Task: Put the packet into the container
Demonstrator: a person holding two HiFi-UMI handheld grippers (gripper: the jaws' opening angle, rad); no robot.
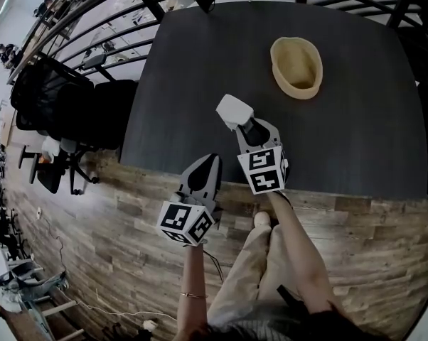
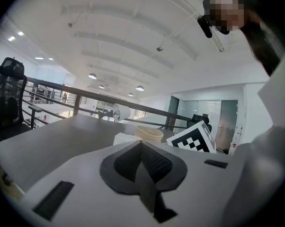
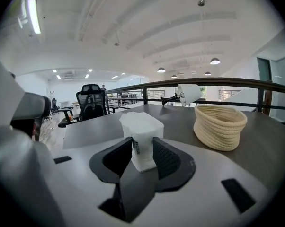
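Observation:
A white packet (image 1: 234,110) stands between the jaws of my right gripper (image 1: 244,123) over the near middle of the dark table (image 1: 356,141). In the right gripper view the black pads (image 3: 164,157) press on both sides of the packet (image 3: 141,136). The woven beige container (image 1: 296,67) sits empty farther back and to the right; it also shows as the container (image 3: 220,126) past the packet. My left gripper (image 1: 211,160) hangs at the table's near edge, jaws shut on nothing, pads meeting in a line (image 2: 141,145).
A black office chair (image 1: 50,98) stands left of the table, with a curved metal railing (image 1: 93,20) behind. Wooden floor (image 1: 114,247) lies below the table's near edge, where the person's legs (image 1: 271,261) stand.

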